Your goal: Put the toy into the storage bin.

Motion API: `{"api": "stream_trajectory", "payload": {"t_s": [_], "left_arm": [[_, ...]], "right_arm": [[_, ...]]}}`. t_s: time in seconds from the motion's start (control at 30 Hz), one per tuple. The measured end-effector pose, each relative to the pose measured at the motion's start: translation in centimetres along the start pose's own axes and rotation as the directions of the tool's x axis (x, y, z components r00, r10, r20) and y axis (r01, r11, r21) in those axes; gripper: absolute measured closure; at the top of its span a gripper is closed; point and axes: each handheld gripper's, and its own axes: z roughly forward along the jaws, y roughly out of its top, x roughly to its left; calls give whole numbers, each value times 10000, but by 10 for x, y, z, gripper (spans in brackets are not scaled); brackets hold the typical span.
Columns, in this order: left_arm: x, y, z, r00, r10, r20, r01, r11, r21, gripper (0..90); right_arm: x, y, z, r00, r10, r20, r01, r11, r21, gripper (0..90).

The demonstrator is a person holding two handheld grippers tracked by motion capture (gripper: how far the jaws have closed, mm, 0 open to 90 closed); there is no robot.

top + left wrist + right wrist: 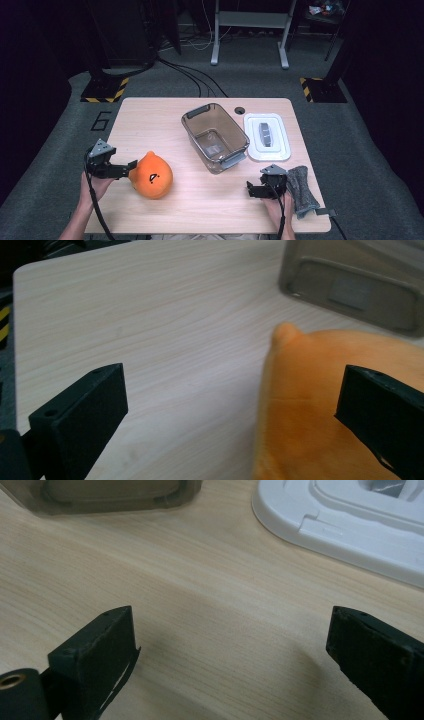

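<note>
An orange round plush toy [152, 176] with a small dark face mark lies on the front left of the wooden table [150, 120]. My left gripper [128, 169] is at the toy's left side, open. In the left gripper view the left gripper [230, 410] straddles the edge of the plush toy [320, 405]: its right jaw lies over the toy and its left jaw over bare wood. My right gripper [251, 188] rests low near the front right, and the right gripper [232, 655] stands open with only bare table between its jaws.
A clear plastic container [215, 136] stands open in the middle of the table, with its white lid [266, 136] lying flat to its right. A grey cloth [303, 190] lies at the front right edge. Cables and a stand sit on the floor beyond.
</note>
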Motion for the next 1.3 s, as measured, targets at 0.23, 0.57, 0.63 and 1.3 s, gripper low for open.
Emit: {"api": "stream_trajectory", "payload": {"t_s": [0.23,0.57,0.63,1.3], "left_arm": [[-24,1,-6,9953,423,868,-437,9989,147,0],[-55,-1,-4,9827,960,1586,-1049,9933,482,0],[-57,-1,-1,9824,994,1583,-1104,9920,620,0],[-69,-13,26,9828,1220,1386,-1412,9804,1376,254]], "right_arm": [[-4,-6,3,9999,155,-50,-155,9999,72,51],[-7,-6,3,9996,72,-278,-69,9999,116,46],[-7,-5,3,9996,64,-286,-60,9999,135,45],[-8,-6,4,9996,-51,-269,55,9999,141,43]]}}
